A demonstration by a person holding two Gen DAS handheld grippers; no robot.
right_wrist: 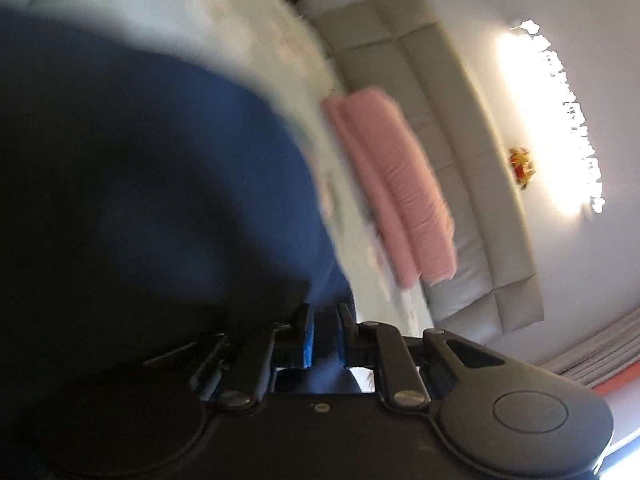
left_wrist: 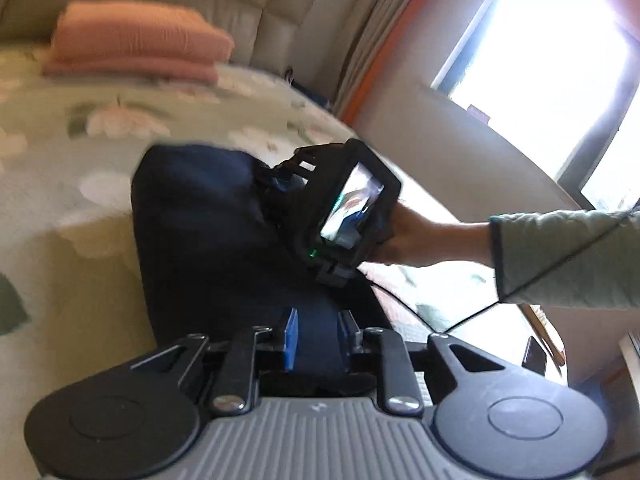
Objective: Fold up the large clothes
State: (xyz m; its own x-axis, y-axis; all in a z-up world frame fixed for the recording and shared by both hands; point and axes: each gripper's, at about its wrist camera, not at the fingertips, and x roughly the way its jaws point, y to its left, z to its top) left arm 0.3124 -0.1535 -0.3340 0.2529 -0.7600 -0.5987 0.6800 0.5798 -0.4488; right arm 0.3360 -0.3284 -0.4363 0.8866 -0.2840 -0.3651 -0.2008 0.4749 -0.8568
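We hold a dark blue garment (left_wrist: 208, 236) over the bed (left_wrist: 80, 152), one gripper at each end of its near edge. Our left gripper (left_wrist: 317, 334) has its two blue pads (left_wrist: 291, 338) pressed onto a band of the cloth, which fills the gap between them and runs away from us onto the floral bedspread. Our right gripper (left_wrist: 280, 184) shows in the left wrist view just past the garment's far right side, its black body and small screen turned toward us, held by our right hand (left_wrist: 420, 236) in a pale green sleeve (left_wrist: 568, 256). From that view its fingertips are buried in the dark cloth, so the grip cannot be judged there.

The right wrist view settles it: the right gripper (right_wrist: 323, 334) pinches a fold of the blue cloth (right_wrist: 140, 184) between its pads (right_wrist: 306, 340), and the fabric billows up and left of the jaws, filling much of the frame and blurred.

Beyond the garment, toward the head of the bed, a folded pink blanket (left_wrist: 136, 46) lies on the bedspread, just in front of the padded beige headboard (left_wrist: 208, 4). In the right wrist view the same blanket (right_wrist: 396, 188) sits between the blue cloth and the headboard (right_wrist: 472, 184). To the right of the bed in the left wrist view stand a curtain (left_wrist: 384, 36) and a bright window (left_wrist: 544, 64). A thin black cable (left_wrist: 440, 312) trails from the right gripper across the bed's near corner.
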